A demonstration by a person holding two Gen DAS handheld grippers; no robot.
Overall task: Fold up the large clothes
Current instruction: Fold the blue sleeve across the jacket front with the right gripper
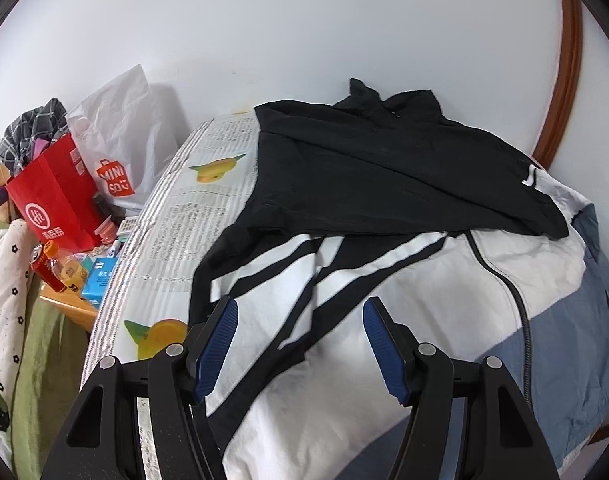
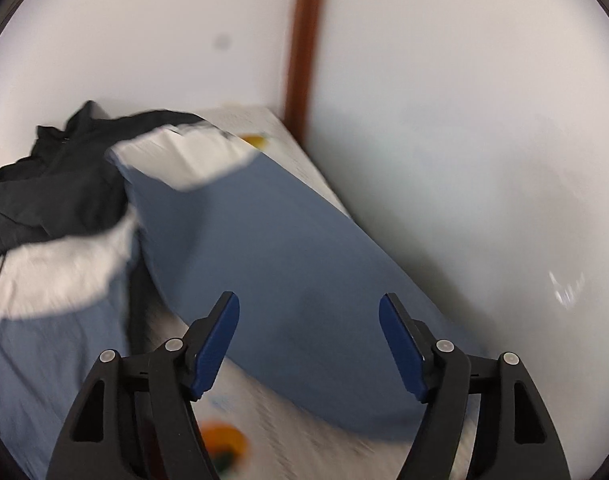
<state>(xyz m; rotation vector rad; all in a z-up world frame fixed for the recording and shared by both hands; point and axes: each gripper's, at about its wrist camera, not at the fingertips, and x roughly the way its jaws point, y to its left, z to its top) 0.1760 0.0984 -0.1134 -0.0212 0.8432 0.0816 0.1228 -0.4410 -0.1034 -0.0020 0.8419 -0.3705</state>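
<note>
A large jacket (image 1: 404, 208) in black, white and slate blue lies on the printed bed sheet (image 1: 176, 224). Its black top part is folded over the white middle, and a striped sleeve (image 1: 304, 280) lies across the front. My left gripper (image 1: 300, 312) hovers open above the striped sleeve with nothing between its blue pads. In the right wrist view, which is blurred, the blue and white sleeve (image 2: 280, 248) stretches out along the wall, with the black part (image 2: 52, 184) at the left. My right gripper (image 2: 309, 308) stands open over the blue sleeve, gripping nothing.
A low wooden table (image 1: 68, 308) left of the bed holds a red paper bag (image 1: 56, 204), a white shopping bag (image 1: 120, 140), bottles and small boxes. A white wall (image 1: 304, 32) with a brown wooden post (image 2: 304, 40) bounds the bed behind and on the right.
</note>
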